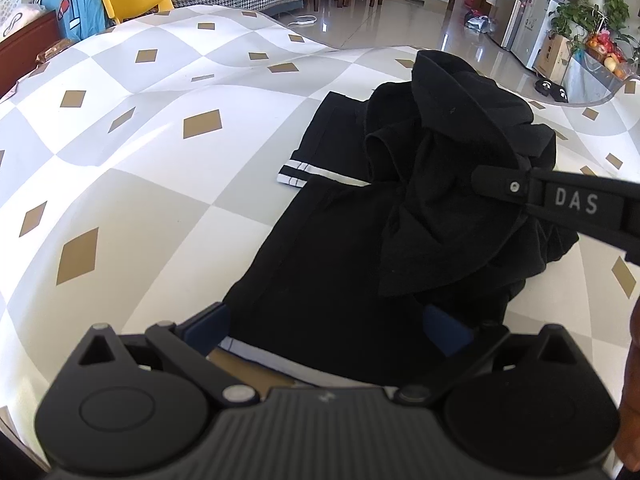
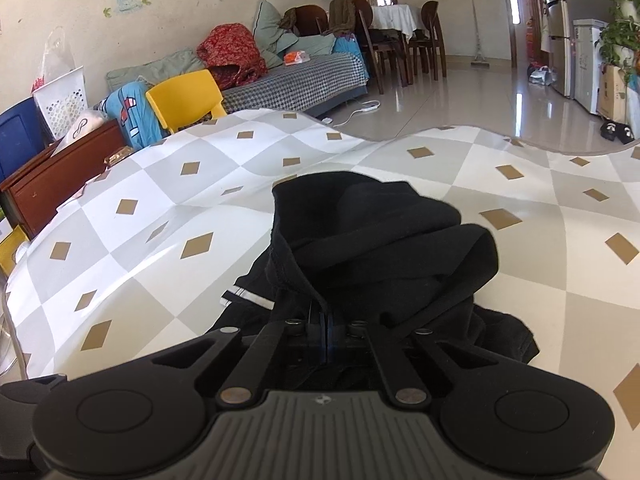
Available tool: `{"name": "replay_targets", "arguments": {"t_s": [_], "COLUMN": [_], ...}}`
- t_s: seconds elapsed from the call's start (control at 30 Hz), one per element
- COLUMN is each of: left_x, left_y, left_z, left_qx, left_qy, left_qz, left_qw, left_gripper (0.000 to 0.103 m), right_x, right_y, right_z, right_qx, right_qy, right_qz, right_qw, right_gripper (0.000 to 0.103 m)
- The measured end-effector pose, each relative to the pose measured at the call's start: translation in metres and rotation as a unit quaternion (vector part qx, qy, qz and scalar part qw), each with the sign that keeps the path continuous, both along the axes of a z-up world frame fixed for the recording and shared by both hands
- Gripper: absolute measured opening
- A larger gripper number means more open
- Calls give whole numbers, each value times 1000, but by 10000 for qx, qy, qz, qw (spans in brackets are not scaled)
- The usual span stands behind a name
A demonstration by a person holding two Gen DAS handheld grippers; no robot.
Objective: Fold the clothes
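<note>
In the left wrist view, the left gripper (image 1: 326, 330) is sitting nearest the lens with its blue-padded fingers (image 1: 208, 330) spread wide, straddling the near edge of a black garment (image 1: 320, 272) without clamping it. The garment is lying on the surface (image 1: 132, 184), which is wearing a grey and white checked cloth with tan diamonds, and its near part is spreading flat while its farther part is bunching up into loose folds. A white-striped cuff (image 1: 295, 172) is poking out on the left side of the cloth heap, resting flat on the surface. From the right, the right gripper (image 1: 500, 184) is reaching in and meeting the raised bunch of fabric. In the right wrist view, that gripper (image 2: 322, 334) is showing its fingers pressed together, pinching a fold of the black garment (image 2: 380, 248), and the cloth is rising from the pinch into a hooded hump just ahead. The striped cuff (image 2: 244, 296) is showing to the left of the pinch. Farther off, a yellow chair (image 2: 188, 100) is standing just past the far edge of the surface, and beyond it a sofa (image 2: 288, 84) with a houndstooth cover is running along the wall.
</note>
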State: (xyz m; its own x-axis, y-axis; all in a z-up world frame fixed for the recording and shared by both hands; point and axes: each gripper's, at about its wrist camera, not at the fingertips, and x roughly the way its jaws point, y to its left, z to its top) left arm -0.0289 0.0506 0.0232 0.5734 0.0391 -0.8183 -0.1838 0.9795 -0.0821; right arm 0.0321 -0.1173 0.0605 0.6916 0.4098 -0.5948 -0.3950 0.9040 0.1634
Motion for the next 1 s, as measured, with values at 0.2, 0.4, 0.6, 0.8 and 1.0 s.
{"name": "replay_targets", "arguments": {"t_s": [0.2, 0.4, 0.6, 0.8, 1.0], "left_x": [-1, 0, 2, 3, 6], "left_y": [-4, -10, -14, -18, -20], "left_z": [4, 3, -1, -5, -9], "left_qx": [-50, 41, 174, 302, 405], "left_qy": [-99, -64, 20, 99, 168], "left_qz": [-80, -81, -38, 3, 33], "left_qw": [9999, 9999, 9998, 9995, 9990], "left_gripper": [103, 103, 103, 103, 103], "right_x": [-6, -10, -13, -18, -19], "right_y": [-30, -66, -107, -141, -161], "right_z": [26, 44, 49, 47, 35], "right_qx": [15, -34, -130, -191, -283], "right_qy": [-448, -621, -520, -297, 220], "right_qz": [-662, -1436, -2123, -2690, -3003], "right_qw": [9968, 9877, 9757, 9625, 9532], "right_gripper": [2, 2, 2, 2, 6]}}
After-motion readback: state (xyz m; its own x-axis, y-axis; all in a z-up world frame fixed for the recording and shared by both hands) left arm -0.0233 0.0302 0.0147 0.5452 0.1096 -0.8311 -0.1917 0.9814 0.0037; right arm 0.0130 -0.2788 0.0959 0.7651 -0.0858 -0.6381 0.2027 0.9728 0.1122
